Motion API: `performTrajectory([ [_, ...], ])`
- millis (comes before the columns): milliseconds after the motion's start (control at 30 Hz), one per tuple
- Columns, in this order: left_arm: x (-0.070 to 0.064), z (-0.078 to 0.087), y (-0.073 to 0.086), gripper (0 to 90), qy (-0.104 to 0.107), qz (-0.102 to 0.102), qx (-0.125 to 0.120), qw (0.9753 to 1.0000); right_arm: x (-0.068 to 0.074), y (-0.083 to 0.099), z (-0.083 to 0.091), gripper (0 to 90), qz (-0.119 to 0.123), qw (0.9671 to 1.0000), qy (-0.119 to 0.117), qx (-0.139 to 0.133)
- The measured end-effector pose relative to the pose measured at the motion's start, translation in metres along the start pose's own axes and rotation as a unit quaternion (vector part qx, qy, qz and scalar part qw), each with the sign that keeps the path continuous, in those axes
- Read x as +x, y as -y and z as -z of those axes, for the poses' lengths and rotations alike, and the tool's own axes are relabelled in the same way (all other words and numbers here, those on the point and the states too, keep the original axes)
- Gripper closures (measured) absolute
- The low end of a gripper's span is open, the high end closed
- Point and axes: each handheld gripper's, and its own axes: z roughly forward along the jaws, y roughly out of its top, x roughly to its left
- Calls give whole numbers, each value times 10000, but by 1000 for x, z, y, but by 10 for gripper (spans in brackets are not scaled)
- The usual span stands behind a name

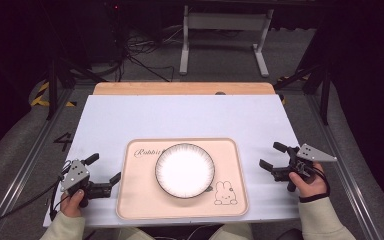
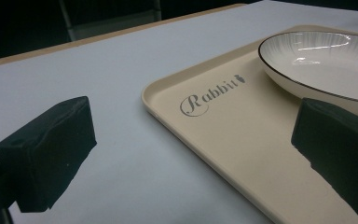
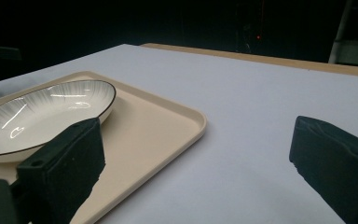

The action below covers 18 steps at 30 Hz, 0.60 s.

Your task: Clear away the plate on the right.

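A white plate with a thin dark rim sits in the middle of a beige tray printed with "Rabbit" and a small rabbit drawing. My left gripper rests open on the table just left of the tray, with nothing between its jaws. The left gripper view has the tray and plate ahead of the open gripper. My right gripper stands open to the right of the tray, also holding nothing. In the right gripper view the plate and tray lie left of the gripper.
The tray lies on a pale blue-grey table top with a wooden strip along its far edge. Beyond the table are a metal stand, floor cables and dark frame legs.
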Motion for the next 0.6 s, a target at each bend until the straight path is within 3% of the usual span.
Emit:
performTrajectory([
  [600,0,0,0,2,-3,7,-12,10000,2,10,1,26,-158,9996,-93,224],
])
